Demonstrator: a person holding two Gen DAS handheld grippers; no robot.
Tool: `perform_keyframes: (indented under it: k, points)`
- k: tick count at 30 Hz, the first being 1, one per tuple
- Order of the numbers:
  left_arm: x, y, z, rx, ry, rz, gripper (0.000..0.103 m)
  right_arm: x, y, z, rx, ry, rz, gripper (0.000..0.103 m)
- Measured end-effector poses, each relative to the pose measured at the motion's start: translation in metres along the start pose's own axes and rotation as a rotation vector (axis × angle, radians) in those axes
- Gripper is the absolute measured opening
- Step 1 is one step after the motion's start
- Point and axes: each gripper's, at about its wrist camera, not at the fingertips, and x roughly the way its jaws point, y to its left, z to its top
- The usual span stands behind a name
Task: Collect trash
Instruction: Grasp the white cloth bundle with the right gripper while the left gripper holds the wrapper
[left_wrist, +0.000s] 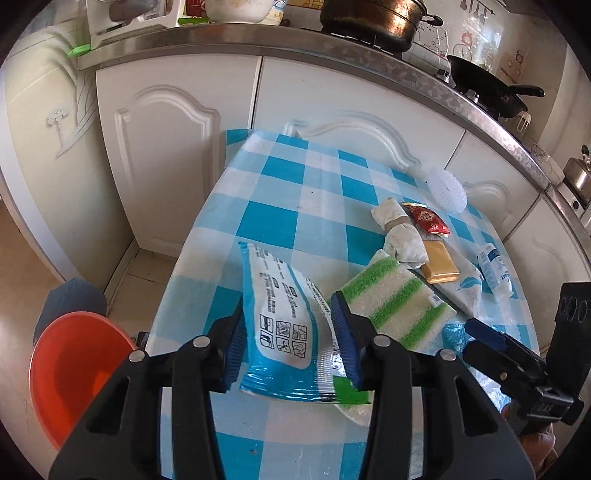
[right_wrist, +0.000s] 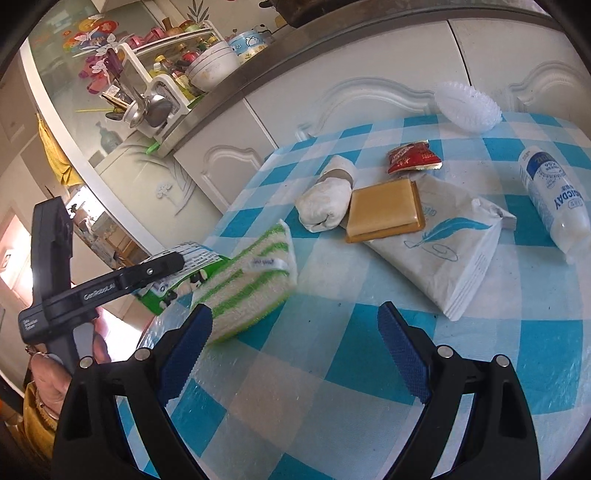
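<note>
Left fingers (left_wrist: 288, 343) pinch a blue wrapper (left_wrist: 284, 332) near the table's (left_wrist: 280, 177) edge; right fingers (right_wrist: 295, 354) gape over bare cloth.

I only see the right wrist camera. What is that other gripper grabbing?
Observer: The left gripper pinches a blue and white packet between both pads.
Child: Where does the trash go?
Observer: I cannot say for sure, but an orange basin sits on the floor beside the table.
Child: Is anything on the stove?
Observer: A black frying pan rests on a burner.
</note>
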Motion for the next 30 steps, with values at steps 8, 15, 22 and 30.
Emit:
perform_keyframes:
  k: [8,15,22,30]
  points:
    - [0.006,0.015,-0.01,-0.04,0.022,-0.059,0.045,0.029,0.007,0.042,-0.056,-0.011,-0.125,0.081]
    - [0.013,0.012,-0.017,-0.017,0.038,-0.113,0.066,0.072,0.012,0.081,-0.143,0.021,-0.235,0.077]
    - [0.024,-0.007,-0.019,0.116,0.032,-0.048,0.082,0.106,0.018,0.087,-0.255,0.08,-0.336,0.077]
    - [0.036,-0.006,-0.014,0.145,0.03,-0.005,0.078,0.119,0.018,0.078,-0.312,0.089,-0.396,0.052]
